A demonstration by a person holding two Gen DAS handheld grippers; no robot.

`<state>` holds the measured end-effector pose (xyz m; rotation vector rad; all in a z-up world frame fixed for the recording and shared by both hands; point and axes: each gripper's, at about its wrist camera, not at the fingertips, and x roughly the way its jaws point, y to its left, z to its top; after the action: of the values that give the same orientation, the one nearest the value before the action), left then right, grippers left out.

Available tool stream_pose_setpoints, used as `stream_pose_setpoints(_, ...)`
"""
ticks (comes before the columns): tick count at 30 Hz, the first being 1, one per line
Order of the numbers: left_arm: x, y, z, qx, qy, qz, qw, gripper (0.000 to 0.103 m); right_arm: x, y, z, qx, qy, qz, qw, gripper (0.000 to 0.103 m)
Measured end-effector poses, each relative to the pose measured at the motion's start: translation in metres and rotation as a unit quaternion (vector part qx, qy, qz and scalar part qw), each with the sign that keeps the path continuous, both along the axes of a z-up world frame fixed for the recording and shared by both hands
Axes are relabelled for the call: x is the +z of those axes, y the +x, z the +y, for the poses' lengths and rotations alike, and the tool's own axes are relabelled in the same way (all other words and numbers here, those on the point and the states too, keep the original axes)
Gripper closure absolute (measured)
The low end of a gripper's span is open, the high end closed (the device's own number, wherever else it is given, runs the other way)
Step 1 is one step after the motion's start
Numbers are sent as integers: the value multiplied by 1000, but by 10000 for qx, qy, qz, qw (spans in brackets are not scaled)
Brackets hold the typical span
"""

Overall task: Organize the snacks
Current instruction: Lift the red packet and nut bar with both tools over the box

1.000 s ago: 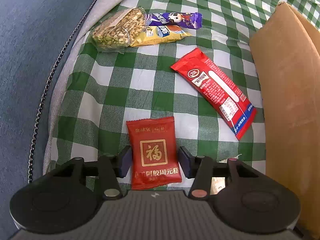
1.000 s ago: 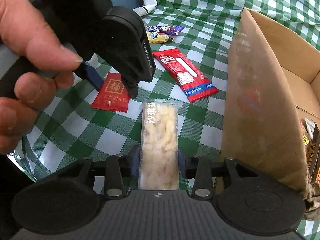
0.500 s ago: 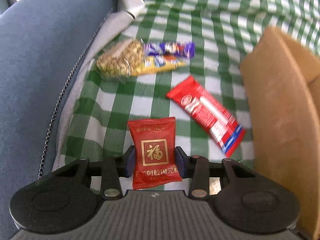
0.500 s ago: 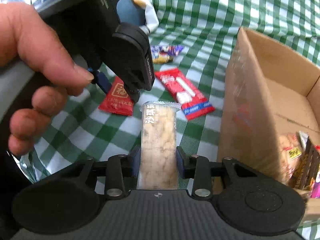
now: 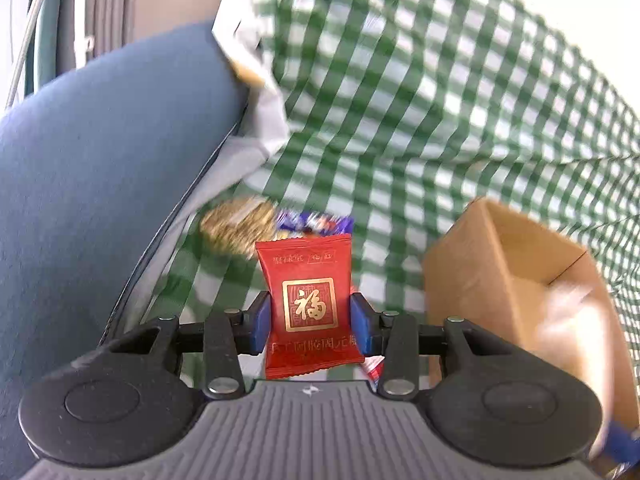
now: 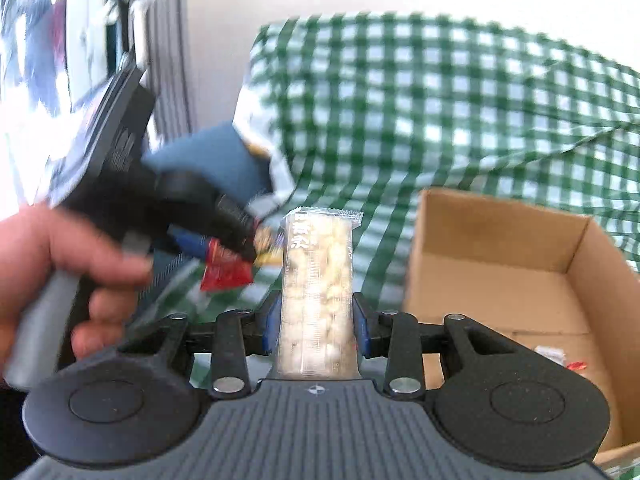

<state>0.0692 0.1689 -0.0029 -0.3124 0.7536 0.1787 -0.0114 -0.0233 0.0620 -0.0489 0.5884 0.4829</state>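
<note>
My left gripper (image 5: 311, 322) is shut on a red snack packet (image 5: 308, 304) with gold characters, held up off the green checked cloth (image 5: 420, 112). In the right wrist view the same packet (image 6: 224, 272) hangs from the left gripper, with a hand (image 6: 52, 272) around its handle. My right gripper (image 6: 316, 326) is shut on a long clear pack of pale puffed snack (image 6: 316, 280), also lifted. An open cardboard box (image 6: 508, 264) stands to the right, with a few wrappers in its near corner.
On the cloth behind the red packet lie a bag of nuts (image 5: 236, 226) and a purple wrapper (image 5: 316, 222). A blue cushion (image 5: 100, 184) fills the left. The box (image 5: 516, 280) rises at the right of the left wrist view.
Both grippers closed on their snacks and lifted them off the cloth. Both views have tilted upward, so the box opening and the far cloth now show.
</note>
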Motion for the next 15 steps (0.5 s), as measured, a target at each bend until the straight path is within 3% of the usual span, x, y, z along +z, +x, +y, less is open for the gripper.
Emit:
stream_pose_setpoints(4,8,-2,-15,-209,19,-372,9991,57,32,13,-38,-218,319,-327,9987,65)
stream_pose_setpoints(9,14,0,-46,-736,134,-789,9941,57,43,37,-96,-660,46,-777,9948,65)
stream_pose_setpoints(11,16,0,-59,-931,165,-935,9911,57,32,44,-124,-1044,-72,-755,9916,65)
stream_pose_setpoints(15,17,-1,-88,-1268,187,-1169,9848,57,10,53,-167,-1945,-22,-261,9806,65)
